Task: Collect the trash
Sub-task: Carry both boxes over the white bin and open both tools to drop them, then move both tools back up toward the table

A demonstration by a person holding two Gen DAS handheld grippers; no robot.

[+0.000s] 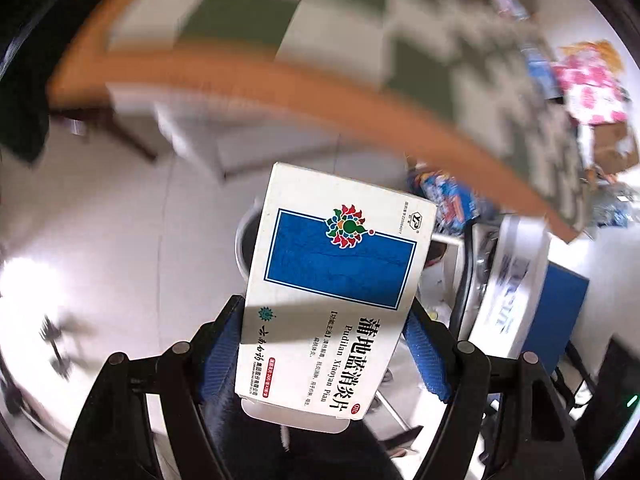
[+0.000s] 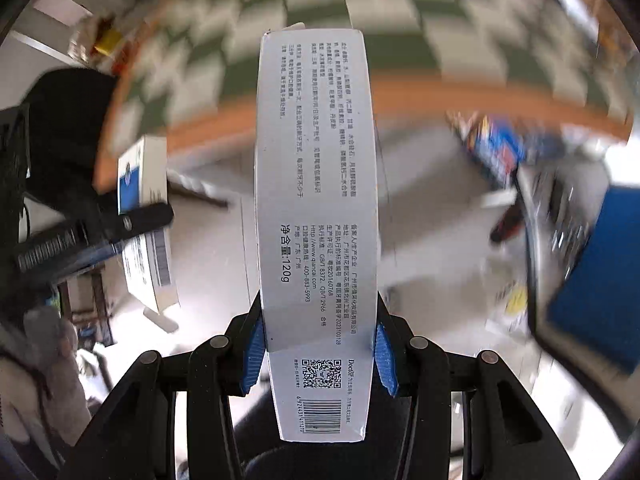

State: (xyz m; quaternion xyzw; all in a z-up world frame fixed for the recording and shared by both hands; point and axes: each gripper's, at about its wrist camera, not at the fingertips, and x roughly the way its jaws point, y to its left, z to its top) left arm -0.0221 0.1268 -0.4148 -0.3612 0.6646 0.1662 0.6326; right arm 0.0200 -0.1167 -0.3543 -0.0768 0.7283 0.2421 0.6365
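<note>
My left gripper is shut on a white medicine box with a blue panel and a flower logo, held in the air beyond the table edge. My right gripper is shut on a long grey toothpaste box that points forward. In the right wrist view the left gripper with its medicine box shows at the left. A bin rim shows behind the medicine box, with a bin of wrappers beyond it.
A table with a green and white checked cloth and an orange edge lies ahead, blurred by motion. Colourful packets lie at its right end. A blue and white box stands on the pale floor at the right.
</note>
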